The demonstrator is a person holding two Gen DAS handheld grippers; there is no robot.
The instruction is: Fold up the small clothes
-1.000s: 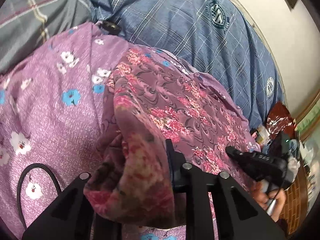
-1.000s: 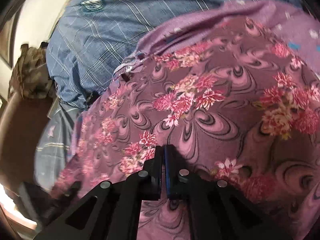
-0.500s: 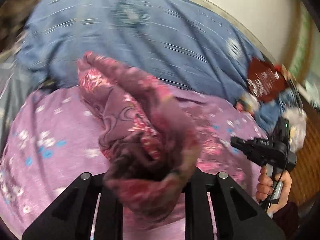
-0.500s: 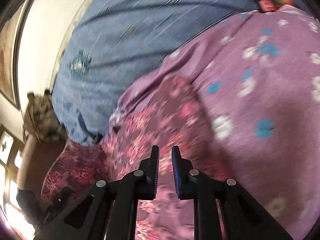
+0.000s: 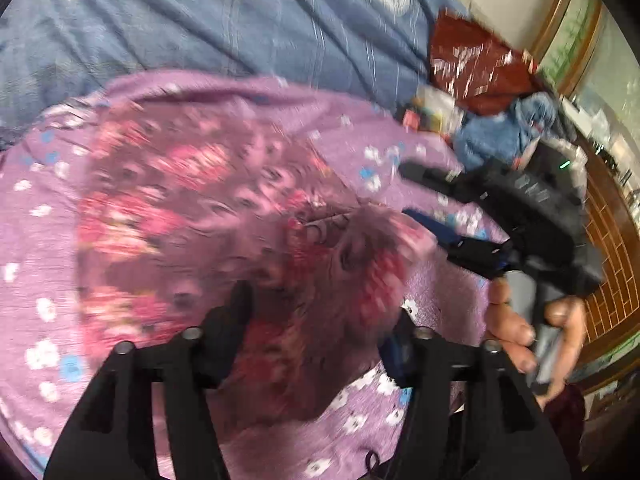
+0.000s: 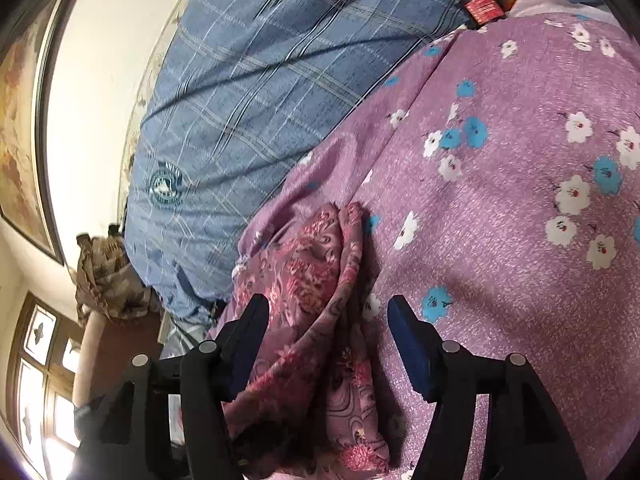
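The maroon floral garment (image 5: 192,208) lies spread and doubled over on the purple flowered sheet (image 5: 36,216). My left gripper (image 5: 316,320) hovers over its bunched near edge; its jaws are opening, with cloth between them but no pad pressing on it. In the right wrist view the garment's folded edge (image 6: 312,276) runs between the fingers of my right gripper (image 6: 328,312), whose jaws are also opening and stand off the cloth. The right gripper (image 5: 440,208) also shows at the right of the left wrist view, held by a hand (image 5: 516,328).
A blue plaid quilt (image 6: 248,80) covers the bed behind the sheet (image 6: 520,160). A red bag (image 5: 476,68), a blue cloth bundle (image 5: 508,132) and a bottle with a red label (image 6: 482,6) sit at the bed's far side. A wall and a framed picture (image 6: 20,120) lie beyond.
Both grippers were shut on the garment and carried it across the sheet. Now both sets of jaws have spread and the garment lies folded over on the sheet.
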